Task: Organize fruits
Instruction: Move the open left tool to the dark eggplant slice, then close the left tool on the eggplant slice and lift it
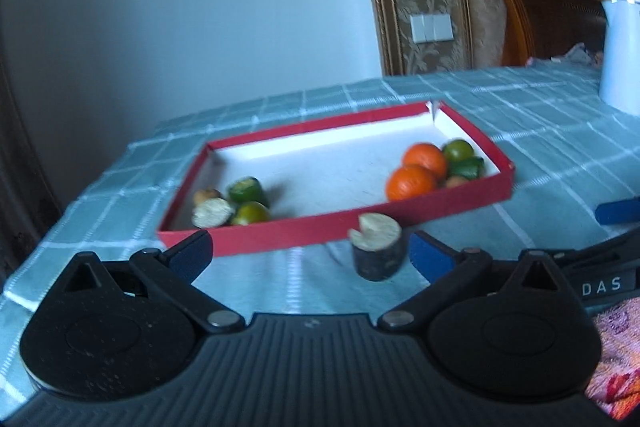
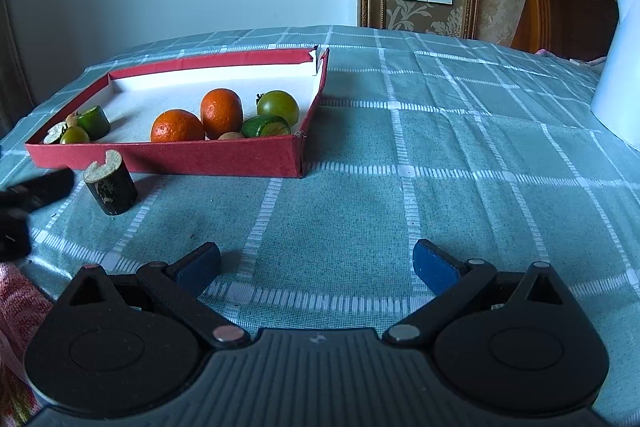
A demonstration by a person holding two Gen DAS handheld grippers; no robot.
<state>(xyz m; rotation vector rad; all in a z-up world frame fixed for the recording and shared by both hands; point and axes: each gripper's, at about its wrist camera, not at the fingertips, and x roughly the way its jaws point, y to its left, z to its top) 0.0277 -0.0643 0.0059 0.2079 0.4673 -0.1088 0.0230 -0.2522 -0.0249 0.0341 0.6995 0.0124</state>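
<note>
Left to right: left gripper (image 1: pixel 310 251), jaws wide apart, empty; sugarcane piece (image 1: pixel 376 251) upright on the tabletop (image 2: pixel 400 187) before the red tray (image 1: pixel 340 227); right gripper (image 2: pixel 316 267), spread and empty. Risk: a finger could topple the piece. Left-corner tray fruits blur; white jug (image 2: pixel 618 67) is cropped.

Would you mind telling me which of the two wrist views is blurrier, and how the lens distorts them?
Left wrist view: motion-smeared, the cut stalk piece and oranges soft-edged. Right wrist view: sharp, tablecloth weave crisp. Both: fisheye bending, dark corners, soft daylight, no glare.
</note>
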